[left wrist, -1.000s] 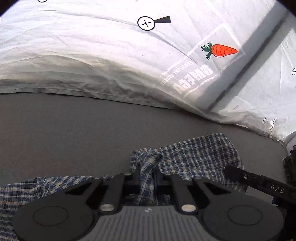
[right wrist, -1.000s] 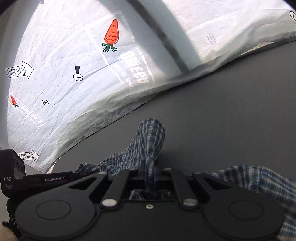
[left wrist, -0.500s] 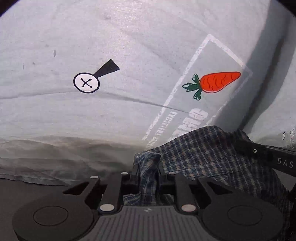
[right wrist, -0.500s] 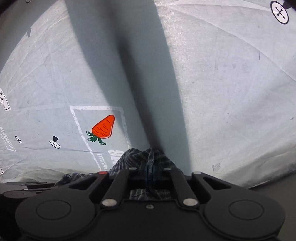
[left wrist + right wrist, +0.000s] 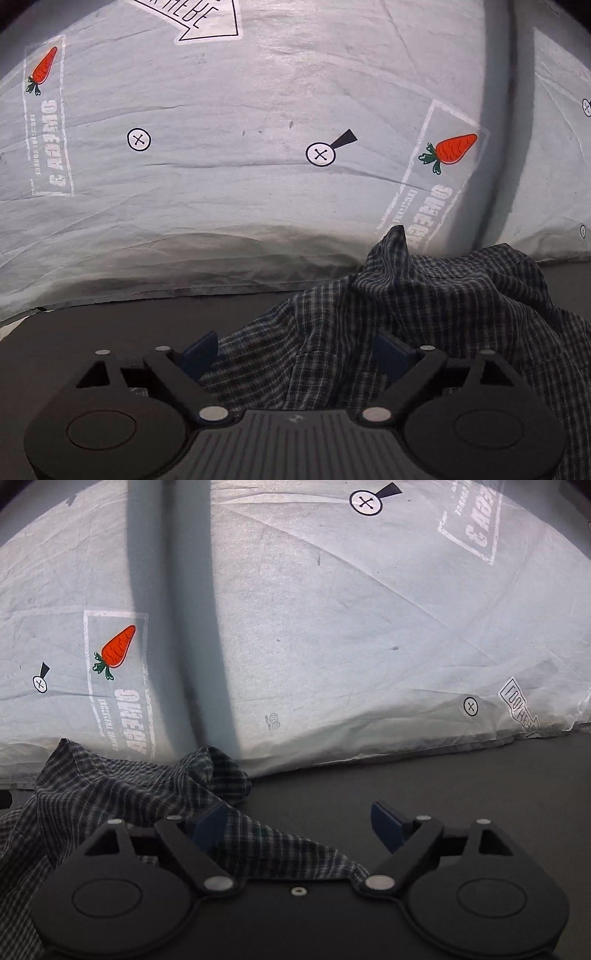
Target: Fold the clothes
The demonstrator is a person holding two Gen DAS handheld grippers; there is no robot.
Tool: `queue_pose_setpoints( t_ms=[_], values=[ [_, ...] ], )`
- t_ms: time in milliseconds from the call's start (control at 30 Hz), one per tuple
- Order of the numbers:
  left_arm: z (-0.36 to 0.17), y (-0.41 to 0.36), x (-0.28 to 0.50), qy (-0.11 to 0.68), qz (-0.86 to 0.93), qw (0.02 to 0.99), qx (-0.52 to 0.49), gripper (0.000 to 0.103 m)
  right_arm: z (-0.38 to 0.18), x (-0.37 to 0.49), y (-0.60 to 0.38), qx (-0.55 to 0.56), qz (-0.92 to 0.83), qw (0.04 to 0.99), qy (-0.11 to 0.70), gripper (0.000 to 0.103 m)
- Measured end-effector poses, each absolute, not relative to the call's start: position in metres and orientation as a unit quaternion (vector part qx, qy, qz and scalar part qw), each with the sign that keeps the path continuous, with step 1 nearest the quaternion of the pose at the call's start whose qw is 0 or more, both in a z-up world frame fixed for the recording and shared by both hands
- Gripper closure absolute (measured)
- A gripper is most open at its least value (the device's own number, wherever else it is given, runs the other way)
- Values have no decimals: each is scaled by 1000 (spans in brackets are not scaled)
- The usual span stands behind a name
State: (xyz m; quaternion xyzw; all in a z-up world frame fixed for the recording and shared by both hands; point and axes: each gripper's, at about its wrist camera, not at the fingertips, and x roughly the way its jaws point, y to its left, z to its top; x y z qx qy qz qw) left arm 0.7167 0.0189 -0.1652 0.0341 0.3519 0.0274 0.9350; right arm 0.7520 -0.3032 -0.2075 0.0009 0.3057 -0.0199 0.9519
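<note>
A blue-and-white checked shirt [image 5: 436, 317] lies rumpled on the dark grey surface [image 5: 110, 325], its far edge against a white printed sheet [image 5: 258, 110]. My left gripper [image 5: 299, 350] has its jaws opening wide; the cloth lies loose between and under the blue pads [image 5: 199, 350], not pinched. In the right wrist view the same shirt [image 5: 122, 797] sits to the left. My right gripper [image 5: 299, 823] is likewise opening, with a flap of cloth under the left pad [image 5: 208, 823] and bare surface under the right one.
The white sheet [image 5: 332, 627] with carrot prints [image 5: 118, 650], cross marks and arrow labels covers the far side. A dark shadow band [image 5: 177, 627] crosses it. Dark surface [image 5: 480, 782] stretches to the right of the shirt.
Both grippers were shut on bunched shirt cloth and carried it toward the white sheet. Now both stand open and the cloth has dropped in a loose heap at the sheet's edge.
</note>
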Motion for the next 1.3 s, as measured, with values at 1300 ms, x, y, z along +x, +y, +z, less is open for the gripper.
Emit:
queue_pose_setpoints(
  t_ms=[1300],
  values=[
    [-224, -176, 355, 523, 128, 841, -59, 0, -268, 436, -523, 164, -33, 887, 431, 31]
  ],
)
